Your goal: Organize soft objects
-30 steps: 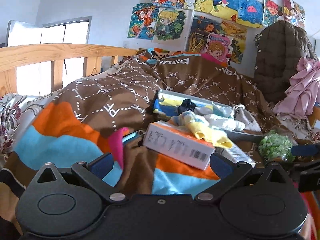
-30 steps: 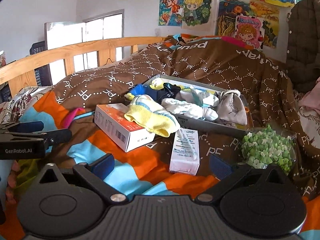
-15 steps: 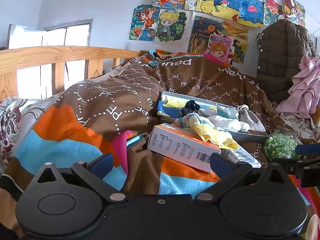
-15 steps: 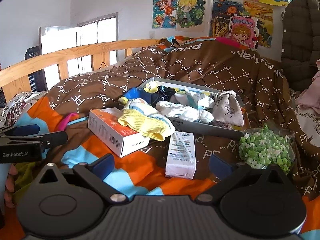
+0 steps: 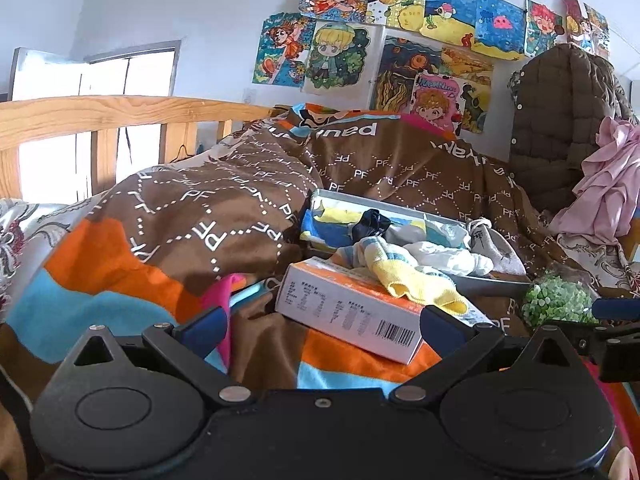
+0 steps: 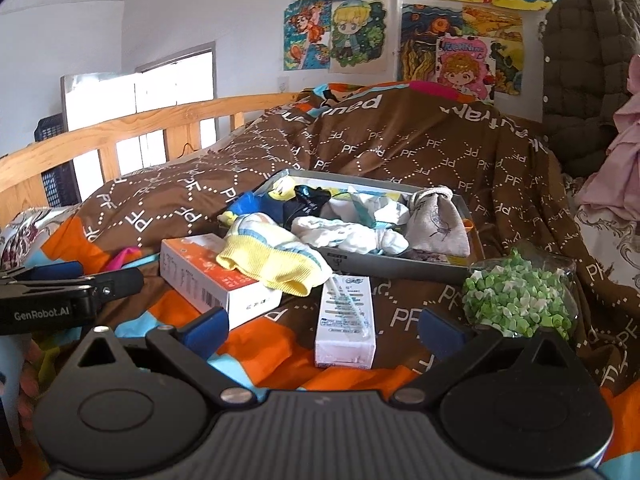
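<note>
A grey tray (image 6: 400,266) on the bed holds several socks and a grey drawstring pouch (image 6: 438,224). A yellow-cuffed sock (image 6: 272,256) (image 5: 416,280) lies half out of the tray, draped over an orange-and-white box (image 6: 208,280) (image 5: 352,312). My right gripper (image 6: 320,330) is open low over the quilt, a white carton (image 6: 346,316) lying between its fingers. My left gripper (image 5: 320,328) is open in front of the box, empty. A pink cloth (image 5: 222,304) pokes from a quilt fold by its left finger.
A clear bag of green paper stars (image 6: 516,300) (image 5: 560,300) sits right of the tray. A bunched brown quilt (image 5: 240,208) rises behind, with a wooden rail (image 5: 100,116) on the left. A brown jacket (image 5: 560,120) and pink garment (image 5: 608,192) hang at right.
Both grippers have drawn back and risen slightly, so the tray and box sit a little farther off. Nothing on the bed has moved; both stay open.
</note>
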`<state>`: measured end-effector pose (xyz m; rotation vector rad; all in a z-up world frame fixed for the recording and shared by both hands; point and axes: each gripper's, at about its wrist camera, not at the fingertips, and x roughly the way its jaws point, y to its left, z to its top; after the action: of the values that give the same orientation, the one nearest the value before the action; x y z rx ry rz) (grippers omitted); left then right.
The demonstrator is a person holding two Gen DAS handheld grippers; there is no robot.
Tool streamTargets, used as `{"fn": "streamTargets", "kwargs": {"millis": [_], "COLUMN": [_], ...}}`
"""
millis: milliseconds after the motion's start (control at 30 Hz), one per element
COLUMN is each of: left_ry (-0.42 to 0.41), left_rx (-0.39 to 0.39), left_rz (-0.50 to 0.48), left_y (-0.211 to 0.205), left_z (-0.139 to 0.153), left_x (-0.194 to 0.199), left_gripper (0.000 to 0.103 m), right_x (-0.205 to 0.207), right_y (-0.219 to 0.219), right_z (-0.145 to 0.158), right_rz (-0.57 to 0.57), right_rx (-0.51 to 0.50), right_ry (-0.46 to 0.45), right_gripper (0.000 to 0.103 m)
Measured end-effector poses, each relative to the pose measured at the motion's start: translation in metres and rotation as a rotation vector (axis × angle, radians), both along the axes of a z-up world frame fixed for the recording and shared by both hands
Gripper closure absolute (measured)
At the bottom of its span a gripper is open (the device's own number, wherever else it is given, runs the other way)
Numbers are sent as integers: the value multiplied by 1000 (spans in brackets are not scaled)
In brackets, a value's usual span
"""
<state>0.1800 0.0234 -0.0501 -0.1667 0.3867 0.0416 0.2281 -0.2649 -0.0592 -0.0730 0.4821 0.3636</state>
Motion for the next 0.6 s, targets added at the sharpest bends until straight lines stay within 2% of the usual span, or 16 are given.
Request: {"fn": "streamTargets", "kwargs": {"millis": [367, 600], "left_ry": [-34, -47], "left_rx": [13, 6], "left_rz": [-30, -44], "left_y": [-12, -13], "left_z": [7, 11], "left_x": [19, 34], "left_gripper": [1, 1], "right_x": [10, 24], "right_y": [-8, -16], "right_z": [-4, -3], "right_rz": [-31, -102], "right_rx": [49, 140], "right_ry": [27, -64], "right_gripper": [0, 0]}}
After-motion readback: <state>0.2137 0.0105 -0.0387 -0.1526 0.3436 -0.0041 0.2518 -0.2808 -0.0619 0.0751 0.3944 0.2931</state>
